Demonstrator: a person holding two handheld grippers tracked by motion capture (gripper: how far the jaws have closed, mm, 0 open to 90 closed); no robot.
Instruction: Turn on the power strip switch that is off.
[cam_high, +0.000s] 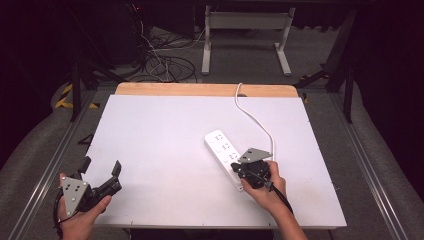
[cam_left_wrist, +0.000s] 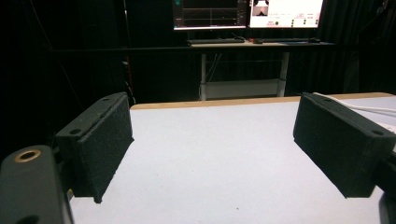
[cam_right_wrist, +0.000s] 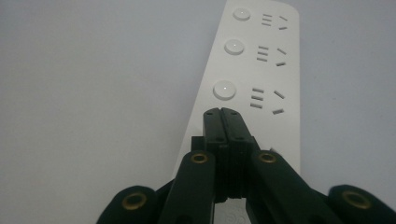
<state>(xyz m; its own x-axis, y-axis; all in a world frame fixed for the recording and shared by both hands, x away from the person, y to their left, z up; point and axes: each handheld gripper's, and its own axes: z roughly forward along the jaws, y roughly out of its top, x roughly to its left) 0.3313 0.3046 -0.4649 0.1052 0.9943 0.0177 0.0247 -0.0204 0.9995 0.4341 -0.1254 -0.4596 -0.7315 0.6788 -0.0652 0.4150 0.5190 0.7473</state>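
A: Quick pass. Right gripper (cam_high: 246, 171) has its jaws pressed together with nothing between them, tips down over the near end of the power strip (cam_high: 223, 150), just short of the nearest round button (cam_right_wrist: 224, 89).

B: Touching the strip?

A: Can't tell from the right gripper view (cam_right_wrist: 225, 116). Tips sit right over the white casing, contact unclear.

B: Where's the strip?

A: Lying flat on the white worktop (cam_high: 165, 135), right of centre, running diagonally. Its white cord (cam_high: 252, 117) loops off toward the far edge.

B: Left gripper?

A: Left gripper (cam_high: 102, 175) hangs at the near left corner, jaws wide apart, empty. Its own view shows bare worktop between the pads (cam_left_wrist: 105, 144).

B: Risks?

A: My guess is it's a button press. The strip isn't held, so an off-centre push could slide or pivot it. Tips land beside the button and it doesn't toggle. The cord could also tug it round.

B: Next.
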